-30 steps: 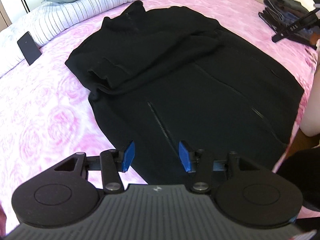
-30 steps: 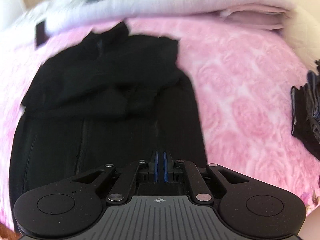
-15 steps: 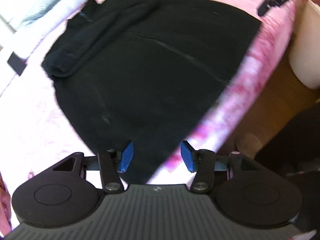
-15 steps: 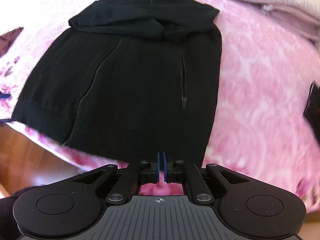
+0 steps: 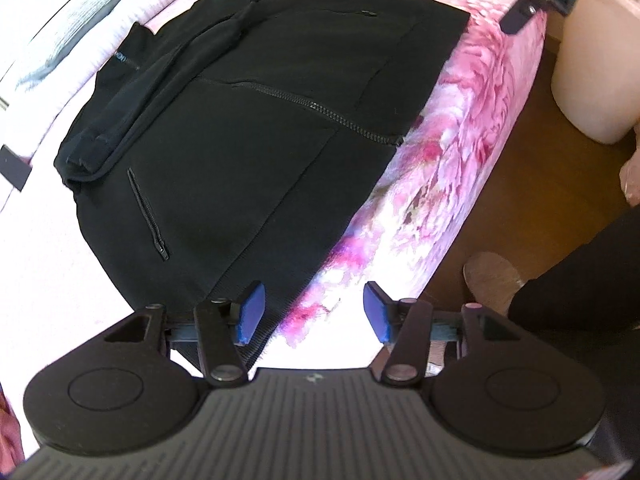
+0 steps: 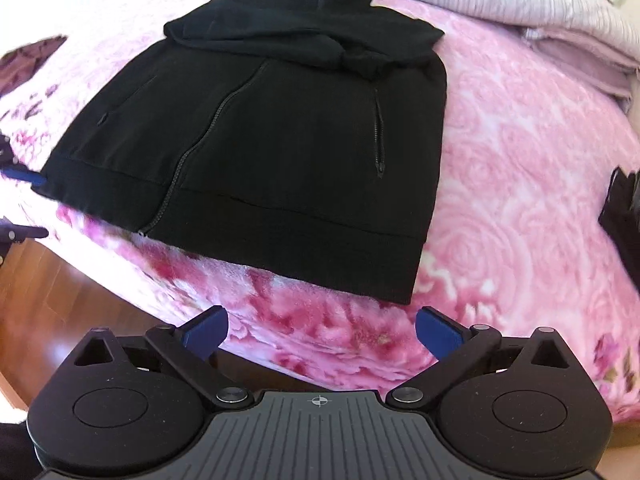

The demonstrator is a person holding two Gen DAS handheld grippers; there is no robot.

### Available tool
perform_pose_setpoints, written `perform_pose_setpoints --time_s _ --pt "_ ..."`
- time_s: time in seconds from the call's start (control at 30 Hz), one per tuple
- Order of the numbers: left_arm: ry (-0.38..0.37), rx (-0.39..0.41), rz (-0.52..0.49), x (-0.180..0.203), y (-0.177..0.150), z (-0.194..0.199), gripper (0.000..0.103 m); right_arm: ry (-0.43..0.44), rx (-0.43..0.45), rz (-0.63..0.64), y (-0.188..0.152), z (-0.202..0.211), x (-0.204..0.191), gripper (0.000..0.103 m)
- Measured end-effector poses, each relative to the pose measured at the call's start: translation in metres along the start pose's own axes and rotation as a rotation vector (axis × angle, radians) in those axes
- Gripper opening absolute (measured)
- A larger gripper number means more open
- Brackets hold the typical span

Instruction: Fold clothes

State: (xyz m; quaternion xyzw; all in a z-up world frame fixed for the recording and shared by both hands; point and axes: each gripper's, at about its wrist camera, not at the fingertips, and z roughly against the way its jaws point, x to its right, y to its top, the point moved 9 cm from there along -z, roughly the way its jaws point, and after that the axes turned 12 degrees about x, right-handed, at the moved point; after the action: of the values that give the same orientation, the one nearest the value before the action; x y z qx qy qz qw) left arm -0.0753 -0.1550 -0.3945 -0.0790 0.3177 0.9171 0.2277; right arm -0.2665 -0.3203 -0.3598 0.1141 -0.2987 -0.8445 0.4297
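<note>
**Hem edge lies just ahead of both tools**

The black zip-up jacket lies flat on the pink floral bed, sleeves folded across the chest, collar far from the tools, long axis running away from them. The right tool, jaws wide and empty, faces the hem's right corner. The left tool, also wide, has one finger over the hem's left corner. Only the right view shows the whole hem band; only the left shows the floor and the person's foot.
</note>
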Motion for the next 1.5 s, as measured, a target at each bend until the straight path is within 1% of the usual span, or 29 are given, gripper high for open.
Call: perform_pose_setpoints --time_s 0.03,0.17,0.27,0.37,0.4,0.43,0.5,0.6,0.7,0.73,0.83,0.9,1.0,1.03,1.07,1.2,1.23,1.27,1.3,1.33,1.4,1.43,1.47,1.5 --pt "0.007 0.004 -0.018 0.0 -0.001 -0.001 0.051 -0.002 0.001 0.013 0.001 -0.001 -0.002 0.103" --pt "0.051 0.011 -0.098 -0.003 -0.01 -0.008 0.051 0.005 0.017 0.137 0.001 -0.011 -0.015 0.103" --pt "0.085 -0.002 -0.168 -0.007 -0.022 -0.018 0.051 0.0 0.02 0.244 -0.005 -0.021 -0.024 0.103" --pt "0.12 -0.008 -0.227 -0.015 -0.031 -0.026 0.051 0.0 0.047 0.336 -0.009 -0.027 -0.027 0.103" --pt "0.126 -0.005 -0.261 -0.016 -0.035 -0.028 0.051 0.002 0.051 0.366 -0.011 -0.03 -0.028 0.103" --pt "0.131 -0.001 -0.294 -0.018 -0.038 -0.029 0.054 0.005 0.055 0.396 -0.014 -0.033 -0.029 0.102" --pt "0.143 0.003 -0.368 -0.021 -0.044 -0.031 0.054 0.008 0.063 0.458 -0.02 -0.039 -0.031 0.102" --pt "0.166 -0.005 -0.506 -0.021 -0.053 -0.036 0.053 0.02 0.075 0.541 -0.026 -0.046 -0.034 0.102" --pt "0.157 -0.007 -0.565 -0.023 -0.053 -0.043 0.054 0.04 0.102 0.63 -0.03 -0.051 -0.04 0.102" --pt "0.154 -0.006 -0.565 -0.024 -0.052 -0.044 0.054 0.046 0.115 0.671 -0.032 -0.054 -0.043 0.102" --pt "0.148 -0.011 -0.481 -0.033 -0.049 -0.046 0.054 0.059 0.137 0.794 -0.04 -0.067 -0.049 0.102" --pt "0.144 -0.014 -0.431 -0.037 -0.047 -0.046 0.051 0.051 0.149 0.811 -0.037 -0.071 -0.045 0.102" --pt "0.147 -0.011 -0.394 -0.038 -0.046 -0.043 0.05 0.037 0.167 0.829 -0.031 -0.077 -0.037 0.102" --pt "0.15 -0.006 -0.407 -0.036 -0.045 -0.043 0.05 0.032 0.173 0.835 -0.029 -0.079 -0.035 0.102" --pt "0.152 -0.003 -0.418 -0.035 -0.045 -0.043 0.05 0.027 0.179 0.842 -0.027 -0.082 -0.032 0.098" --pt "0.171 0.001 -0.468 -0.029 -0.046 -0.047 0.051 0.015 0.176 0.911 -0.025 -0.094 -0.026 0.097" --pt "0.178 0.003 -0.482 -0.028 -0.045 -0.048 0.054 0.023 0.184 0.942 -0.025 -0.095 -0.028 0.097" --pt "0.185 0.006 -0.5 -0.028 -0.046 -0.049 0.059 0.032 0.195 0.976 -0.025 -0.096 -0.03 0.097" --pt "0.195 0.01 -0.523 -0.027 -0.046 -0.049 0.061 0.042 0.205 1.009 -0.025 -0.097 -0.032 0.097" --pt "0.201 0.012 -0.538 -0.026 -0.046 -0.049 0.061 0.046 0.207 1.006 -0.024 -0.097 -0.03 0.096" --pt "0.198 0.007 -0.539 -0.028 -0.046 -0.05 0.061 0.052 0.208 0.985 -0.019 -0.095 -0.026 0.076" --pt "0.192 0.002 -0.527 -0.03 -0.045 -0.05 0.057 0.047 0.209 0.987 -0.019 -0.093 -0.025 0.065" --pt "0.191 -0.002 -0.523 -0.031 -0.046 -0.05 0.047 0.04 0.211 0.992 -0.019 -0.091 -0.025 0.043" --pt "0.196 -0.004 -0.528 -0.031 -0.047 -0.049 0.042 0.033 0.213 0.997 -0.019 -0.089 -0.024 0.033"
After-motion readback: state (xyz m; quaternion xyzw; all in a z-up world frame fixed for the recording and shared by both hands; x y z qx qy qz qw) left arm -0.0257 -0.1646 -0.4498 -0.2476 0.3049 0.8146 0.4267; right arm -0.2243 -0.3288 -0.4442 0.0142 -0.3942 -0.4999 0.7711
